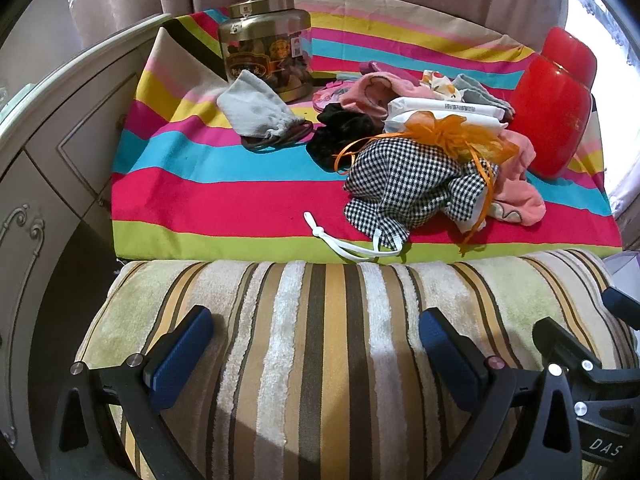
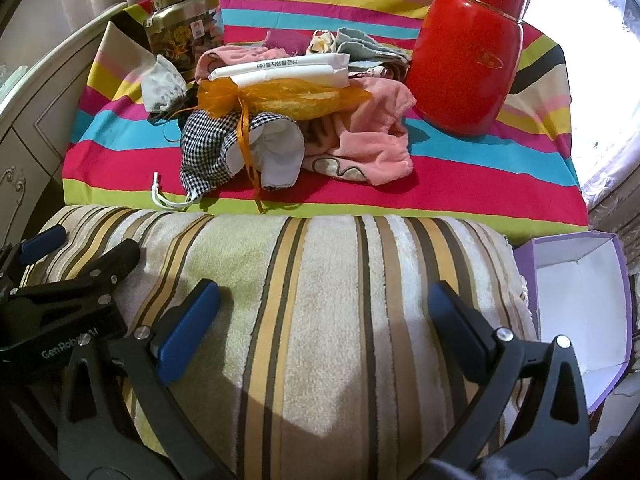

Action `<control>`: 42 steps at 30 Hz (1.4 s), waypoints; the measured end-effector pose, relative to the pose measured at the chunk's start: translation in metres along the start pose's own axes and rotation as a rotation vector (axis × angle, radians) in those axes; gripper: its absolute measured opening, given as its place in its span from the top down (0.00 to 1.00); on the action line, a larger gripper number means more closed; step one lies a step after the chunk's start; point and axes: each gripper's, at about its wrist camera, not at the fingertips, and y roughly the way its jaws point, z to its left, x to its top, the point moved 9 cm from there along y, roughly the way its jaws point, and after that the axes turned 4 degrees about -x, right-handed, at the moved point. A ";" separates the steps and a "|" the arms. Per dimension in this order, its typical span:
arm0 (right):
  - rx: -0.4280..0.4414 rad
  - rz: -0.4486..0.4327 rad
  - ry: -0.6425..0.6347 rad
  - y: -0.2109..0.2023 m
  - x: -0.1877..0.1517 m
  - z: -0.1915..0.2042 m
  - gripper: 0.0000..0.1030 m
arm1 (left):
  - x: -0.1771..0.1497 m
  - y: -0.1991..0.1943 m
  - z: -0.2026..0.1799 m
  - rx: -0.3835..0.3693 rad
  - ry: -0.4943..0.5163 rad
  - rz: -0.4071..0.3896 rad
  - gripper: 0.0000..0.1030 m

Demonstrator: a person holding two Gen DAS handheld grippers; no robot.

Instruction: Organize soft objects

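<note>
The left gripper [image 1: 316, 340], low in its frame, was a matte black forked frame with dark blue textured finger pads [image 1: 180, 356], silver screws and one red one. The right gripper [image 2: 324, 328] matched it; white "GenRobot" lettering marked a black body at lower left.

A heap of soft things lies on the striped cloth [image 1: 224, 196]. Nearest is a crumpled checked mask [image 1: 404, 188] with white ear loops [image 1: 348, 248] trailing left. An orange organza pouch [image 2: 296, 100] rests on it, white packets [image 2: 280, 72] just beyond. A pink towel [image 2: 372, 148] sprawls right. A grey drawstring pouch [image 1: 256, 110] and black scrunchie [image 1: 340, 136] lie left.
</note>
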 end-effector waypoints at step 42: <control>0.146 0.018 -0.063 0.018 0.021 0.004 0.00 | 0.004 -0.008 0.007 -0.091 -0.050 -0.017 0.00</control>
